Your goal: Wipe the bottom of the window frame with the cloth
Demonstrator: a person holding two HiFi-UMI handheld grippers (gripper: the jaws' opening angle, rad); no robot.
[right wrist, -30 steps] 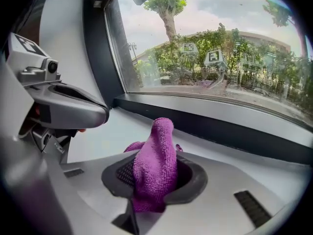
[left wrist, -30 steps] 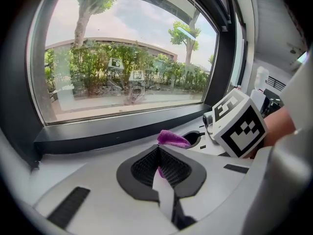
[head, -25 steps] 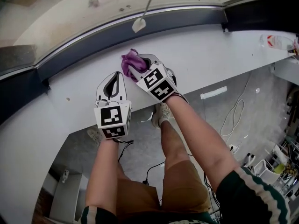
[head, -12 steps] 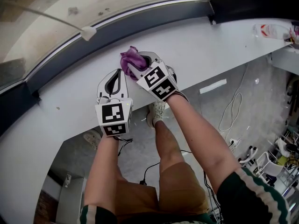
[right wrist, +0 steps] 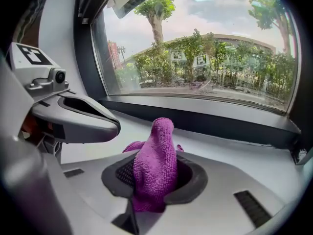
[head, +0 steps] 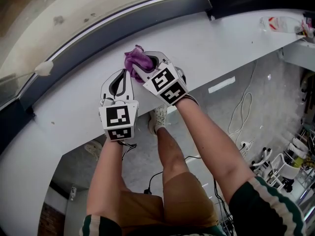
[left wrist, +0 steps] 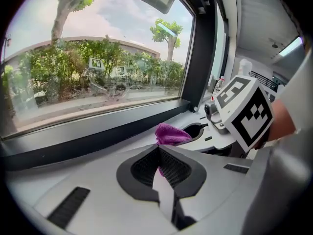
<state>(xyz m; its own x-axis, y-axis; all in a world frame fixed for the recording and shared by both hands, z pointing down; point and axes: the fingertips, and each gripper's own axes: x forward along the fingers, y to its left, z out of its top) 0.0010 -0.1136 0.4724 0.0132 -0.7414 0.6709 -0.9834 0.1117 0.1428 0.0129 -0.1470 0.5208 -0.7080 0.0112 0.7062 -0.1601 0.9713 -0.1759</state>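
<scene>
While the knob (head: 43, 68) of the blind cord slid leftward across the head view over the last second, both grippers kept their place in it; I judged that I had carried them rightward along the sill (head: 231, 41).

Right gripper (head: 143, 69): jaws clamped on the cloth (head: 135, 59), as before. The cloth stood bunched out of the pads over the white sill, near the dark frame (head: 147, 19) but short of it. Whether it pressed on the sill I could not tell.

Left gripper (head: 118, 82): jaws closed tip to tip with nothing between them, just beside the right one and nearer me.

Reading: the shift ran along the frame, not onto it, so I judged the wipe of the frame's bottom not yet made here. The cloth would have to go forward to meet the frame.
</scene>
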